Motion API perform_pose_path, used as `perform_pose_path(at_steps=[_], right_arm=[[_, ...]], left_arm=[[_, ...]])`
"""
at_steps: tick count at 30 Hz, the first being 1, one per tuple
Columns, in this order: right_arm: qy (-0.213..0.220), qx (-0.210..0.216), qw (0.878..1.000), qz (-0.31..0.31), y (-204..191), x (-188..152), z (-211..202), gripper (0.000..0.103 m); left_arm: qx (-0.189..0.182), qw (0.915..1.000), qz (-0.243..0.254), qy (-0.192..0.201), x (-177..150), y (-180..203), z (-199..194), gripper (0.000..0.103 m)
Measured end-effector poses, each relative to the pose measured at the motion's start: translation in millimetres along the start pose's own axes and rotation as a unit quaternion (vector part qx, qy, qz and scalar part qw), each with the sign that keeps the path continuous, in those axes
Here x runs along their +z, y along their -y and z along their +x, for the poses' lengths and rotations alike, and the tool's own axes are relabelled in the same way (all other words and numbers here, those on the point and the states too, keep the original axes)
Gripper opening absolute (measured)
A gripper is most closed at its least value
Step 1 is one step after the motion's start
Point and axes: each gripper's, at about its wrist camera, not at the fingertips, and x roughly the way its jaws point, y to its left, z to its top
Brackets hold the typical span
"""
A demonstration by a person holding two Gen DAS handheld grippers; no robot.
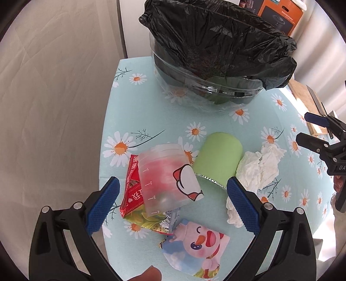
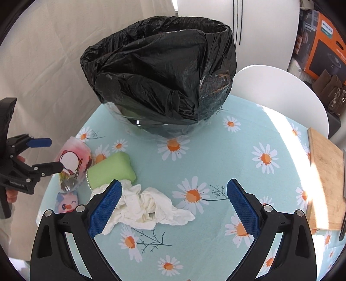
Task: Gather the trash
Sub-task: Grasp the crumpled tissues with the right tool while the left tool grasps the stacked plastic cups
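A clear bin lined with a black bag stands at the far side of the daisy tablecloth. In front of it lie a frosted plastic cup, a green paper cup on its side, a red snack wrapper, a cartoon wrapper and a crumpled white tissue. My left gripper hovers open above the frosted cup and wrappers. My right gripper is open, its left finger over the tissue's edge.
A wooden cutting board lies at the table's right edge, with a white chair behind it. An orange appliance box stands at the back right. A white curtain hangs on the left.
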Motion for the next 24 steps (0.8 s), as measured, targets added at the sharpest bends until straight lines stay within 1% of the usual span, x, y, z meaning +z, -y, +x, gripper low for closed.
perform_pose_path(at_steps=[6, 9, 11, 13, 15, 17, 18, 19, 20, 22, 24], right_arm=[[-0.038, 0.009, 0.999, 0.006, -3, -14, 28, 0.093], [-0.052, 0.014, 0.999, 0.005, -5, -18, 39, 0.093], [-0.063, 0.027, 0.998, 0.011, -5, -18, 47, 0.093], [-0.070, 0.031, 0.997, 0.017, -6, -20, 55, 0.093], [-0.076, 0.036, 0.996, 0.018, -9, -20, 62, 0.093], [-0.085, 0.046, 0.995, 0.017, -12, -20, 68, 0.091], [-0.088, 0.058, 0.994, 0.017, -14, -19, 72, 0.075], [-0.092, 0.068, 0.993, 0.017, -16, -20, 74, 0.058], [-0.099, 0.072, 0.992, 0.015, -19, -21, 77, 0.042], [-0.098, 0.070, 0.993, 0.008, -24, -23, 78, 0.040], [-0.096, 0.076, 0.992, 0.012, -24, -23, 75, 0.040]], left_arm=[[0.004, 0.9996, 0.012, -0.025, 6, 4, 28, 0.097], [0.002, 0.9987, 0.021, -0.047, 7, 4, 43, 0.097], [0.005, 0.9981, 0.029, -0.054, 7, 4, 52, 0.097], [-0.008, 0.9976, 0.030, -0.062, 8, 2, 57, 0.097], [-0.026, 0.9971, 0.013, -0.070, 11, -4, 60, 0.097], [-0.058, 0.9949, -0.005, -0.082, 13, -10, 63, 0.090], [-0.068, 0.9944, -0.009, -0.080, 14, -12, 62, 0.082], [-0.070, 0.9943, -0.011, -0.080, 14, -14, 61, 0.074], [-0.071, 0.9939, -0.013, -0.084, 14, -15, 61, 0.070], [-0.074, 0.9930, -0.017, -0.091, 16, -17, 60, 0.065], [-0.065, 0.9935, -0.013, -0.093, 16, -17, 58, 0.062]])
